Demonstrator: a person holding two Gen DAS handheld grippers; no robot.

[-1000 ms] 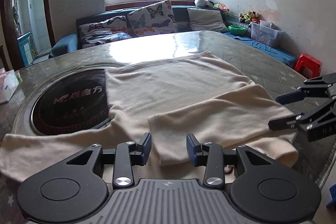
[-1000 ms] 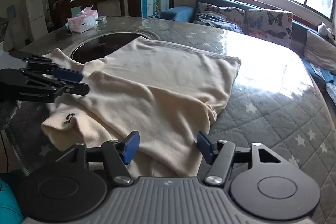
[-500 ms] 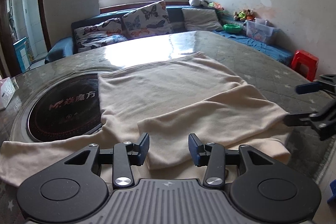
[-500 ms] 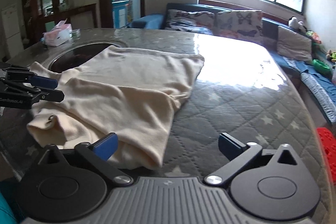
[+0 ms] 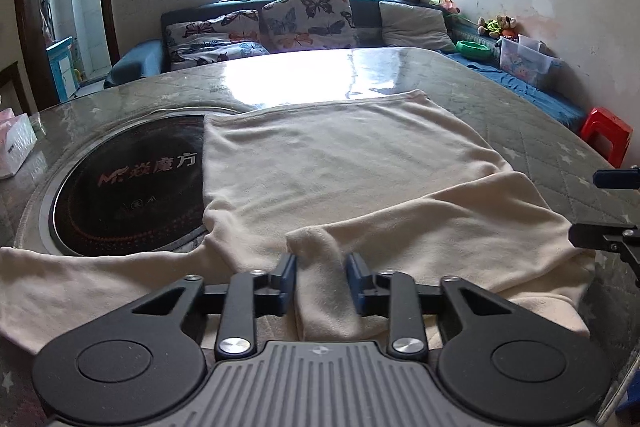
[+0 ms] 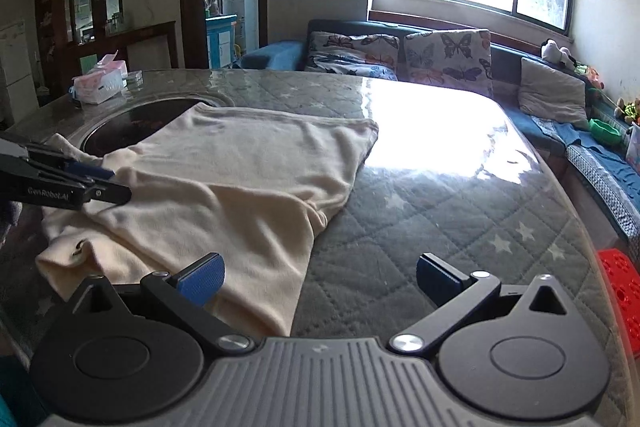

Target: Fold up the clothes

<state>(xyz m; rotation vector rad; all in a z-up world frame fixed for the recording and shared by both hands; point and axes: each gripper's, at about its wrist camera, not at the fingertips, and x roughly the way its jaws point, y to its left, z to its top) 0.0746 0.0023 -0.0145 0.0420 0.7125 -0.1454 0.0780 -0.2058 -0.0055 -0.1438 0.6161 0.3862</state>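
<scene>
A cream long-sleeved garment (image 5: 344, 163) lies on the table, with one sleeve folded across its near part. It also shows in the right wrist view (image 6: 240, 183). My left gripper (image 5: 321, 281) is low over the folded sleeve's cuff, with the cloth lying between its partly open fingers; it is not clamped. It shows from the side in the right wrist view (image 6: 96, 183). My right gripper (image 6: 320, 277) is wide open and empty over the garment's right edge. Its fingertips (image 5: 600, 235) show at the right of the left wrist view.
The round table (image 6: 440, 211) has a quilted star cover under glass and a black inset hotplate (image 5: 128, 183). A tissue box (image 6: 98, 85) stands at the far left. A sofa with butterfly cushions (image 5: 304, 15) lies beyond. A red stool (image 5: 606, 133) stands at the right.
My right gripper has opened wide and drawn back to the right of the garment. My left gripper has moved forward and lower, so the sleeve cuff now lies between its fingers.
</scene>
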